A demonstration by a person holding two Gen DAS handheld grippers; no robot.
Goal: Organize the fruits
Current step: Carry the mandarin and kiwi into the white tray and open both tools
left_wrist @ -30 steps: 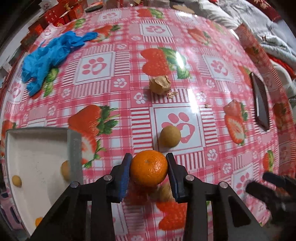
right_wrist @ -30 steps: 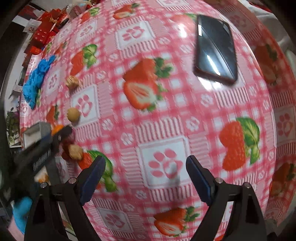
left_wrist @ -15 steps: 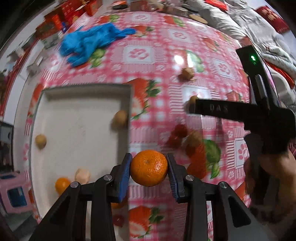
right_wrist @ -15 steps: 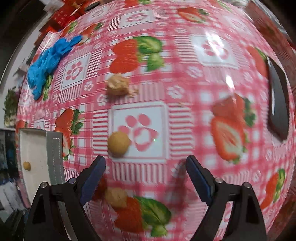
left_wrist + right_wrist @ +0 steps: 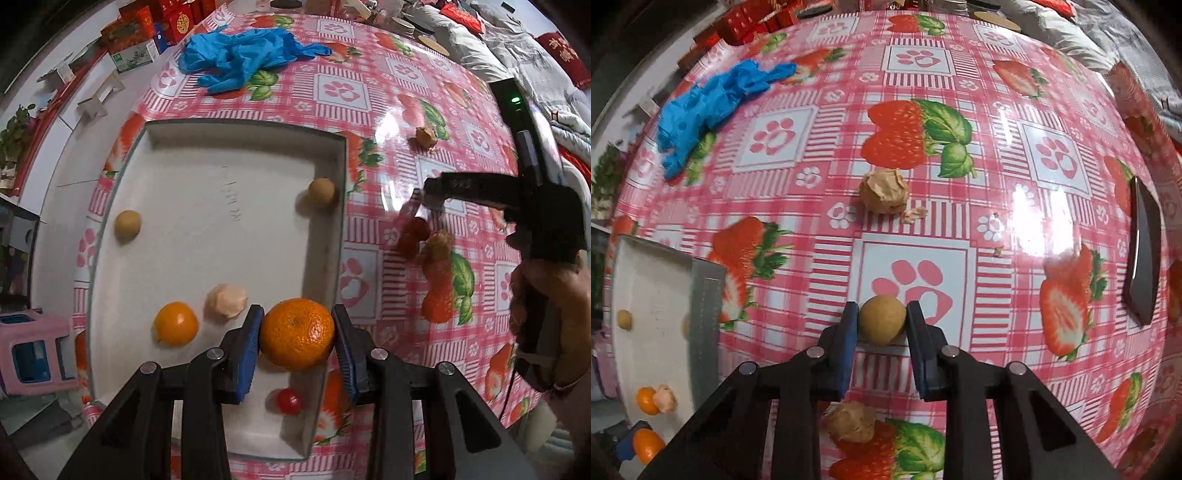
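Two grips | orange point(image 5: 297, 334) between left jaws | longan point(image 5: 882, 320) between right jaws

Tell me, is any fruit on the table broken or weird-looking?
Yes. One brown fruit lying out on the tablecloth has a torn, cracked shell, and a loose flake of shell lies beside it. The small round fruit nearer the camera looks whole.
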